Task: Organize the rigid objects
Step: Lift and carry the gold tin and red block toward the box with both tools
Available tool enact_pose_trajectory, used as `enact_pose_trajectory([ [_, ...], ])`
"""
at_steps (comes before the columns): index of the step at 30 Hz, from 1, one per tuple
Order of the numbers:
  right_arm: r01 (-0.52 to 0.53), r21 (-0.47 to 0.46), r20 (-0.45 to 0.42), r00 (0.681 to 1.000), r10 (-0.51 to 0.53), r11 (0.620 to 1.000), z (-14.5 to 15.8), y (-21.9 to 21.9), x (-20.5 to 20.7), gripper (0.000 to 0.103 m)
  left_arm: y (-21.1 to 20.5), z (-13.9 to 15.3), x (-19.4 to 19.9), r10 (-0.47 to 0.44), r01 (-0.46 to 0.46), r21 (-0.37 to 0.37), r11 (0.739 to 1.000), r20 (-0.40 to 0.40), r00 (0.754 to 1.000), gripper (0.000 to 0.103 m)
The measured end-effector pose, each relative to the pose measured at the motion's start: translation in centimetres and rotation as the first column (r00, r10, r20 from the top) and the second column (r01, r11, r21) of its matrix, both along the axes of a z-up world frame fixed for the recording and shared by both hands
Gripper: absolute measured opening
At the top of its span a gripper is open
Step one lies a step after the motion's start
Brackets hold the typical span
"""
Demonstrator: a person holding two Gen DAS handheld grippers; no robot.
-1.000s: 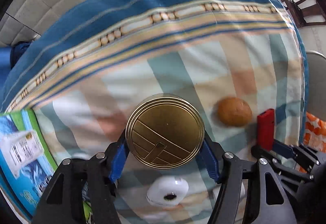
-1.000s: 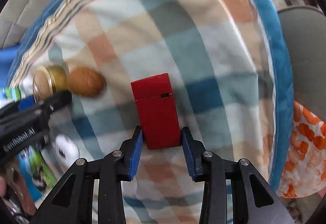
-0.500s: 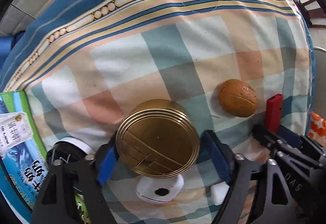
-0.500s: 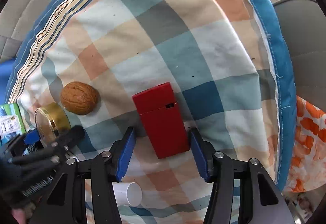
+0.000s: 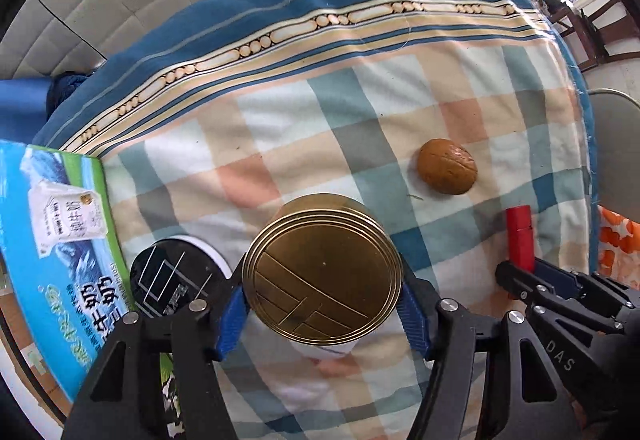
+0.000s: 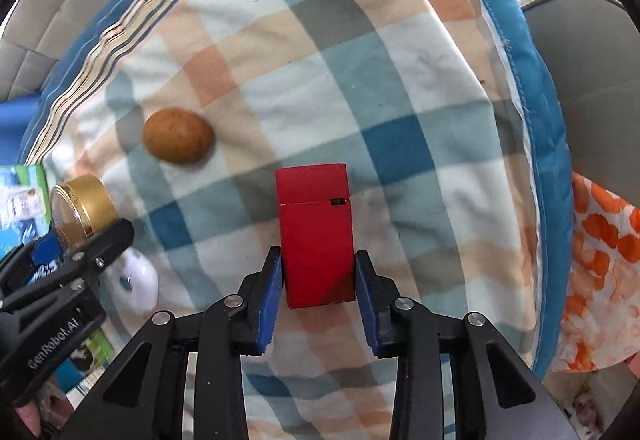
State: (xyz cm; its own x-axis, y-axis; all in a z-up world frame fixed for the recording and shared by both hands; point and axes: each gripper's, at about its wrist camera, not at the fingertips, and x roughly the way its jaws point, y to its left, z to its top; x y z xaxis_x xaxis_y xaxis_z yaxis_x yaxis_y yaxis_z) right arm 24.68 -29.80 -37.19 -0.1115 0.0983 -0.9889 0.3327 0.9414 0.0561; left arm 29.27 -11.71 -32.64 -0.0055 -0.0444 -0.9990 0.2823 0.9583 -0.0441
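- Red box (image 6: 316,240) sits between my right gripper (image 6: 317,278) jaws, pinched at its lower end; whether it rests on the checked blanket (image 6: 360,88) or rides just above, I cannot tell.
- Long axis runs straight away from the right wrist camera, lid end farthest.
- Left gripper (image 5: 322,314) jaws pinch the gold tin (image 5: 322,268), lid facing its camera.
- Walnut (image 6: 178,140) lies apart, untouched.
- Step, as I judge it: carrying both pieces. Next: choose a spot, lower flat, release.
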Motion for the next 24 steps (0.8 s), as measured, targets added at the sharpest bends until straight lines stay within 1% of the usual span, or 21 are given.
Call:
enact_pose_trajectory([
  [2, -0.006, 0.007, 0.011, 1.0, 0.006, 1.0, 0.8, 0.4, -0.7, 0.036, 0.5, 1.1, -1.1, 0.003, -0.003, -0.013, 1.0, 0.012, 1.0, 0.062],
  [8, -0.032, 0.008, 0.054, 0.998, 0.032, 0.999, 3.5, 1.9, -2.6, 0.036, 1.6, 4.1, -2.6, 0.024, -0.022, -0.065, 0.998, 0.031, 0.999, 0.062],
  [13, -0.049, 0.032, 0.085, 0.995, 0.046, 0.998, 5.2, 3.0, -3.8, 0.036, 2.9, 5.3, -4.1, 0.035, -0.031, -0.083, 0.996, 0.039, 0.999, 0.062],
  [15, -0.062, 0.04, 0.102, 0.993, 0.057, 0.997, 6.3, 3.8, -4.6, 0.036, 3.3, 5.3, -3.9, 0.042, -0.038, -0.094, 0.995, 0.039, 0.998, 0.062],
  [16, -0.071, 0.045, 0.11, 0.992, 0.066, 0.996, 6.9, 4.4, -4.9, 0.036, 3.5, 5.7, -4.1, 0.044, -0.039, -0.1, 0.994, 0.045, 0.998, 0.062],
  [17, -0.075, 0.052, 0.12, 0.99, 0.069, 0.996, 8.1, 3.8, -5.0, 0.036, 3.8, 6.4, -4.3, 0.047, -0.041, -0.107, 0.993, 0.053, 0.997, 0.062],
  [18, -0.085, 0.059, 0.129, 0.989, 0.077, 0.995, 8.6, 4.3, -5.1, 0.036, 3.7, 7.0, -4.3, 0.05, -0.044, -0.115, 0.992, 0.055, 0.997, 0.062],
  [20, -0.105, 0.073, 0.154, 0.984, 0.093, 0.992, 10.5, 6.2, -5.2, 0.036, 5.3, 7.9, -4.3, 0.066, -0.055, -0.139, 0.989, 0.073, 0.995, 0.062],
  [24, -0.153, 0.109, 0.206, 0.97, 0.128, 0.982, 13.2, 9.6, -4.1, 0.036, 9.8, 11.2, -4.8, 0.114, -0.092, -0.171, 0.981, 0.118, 0.986, 0.062],
])
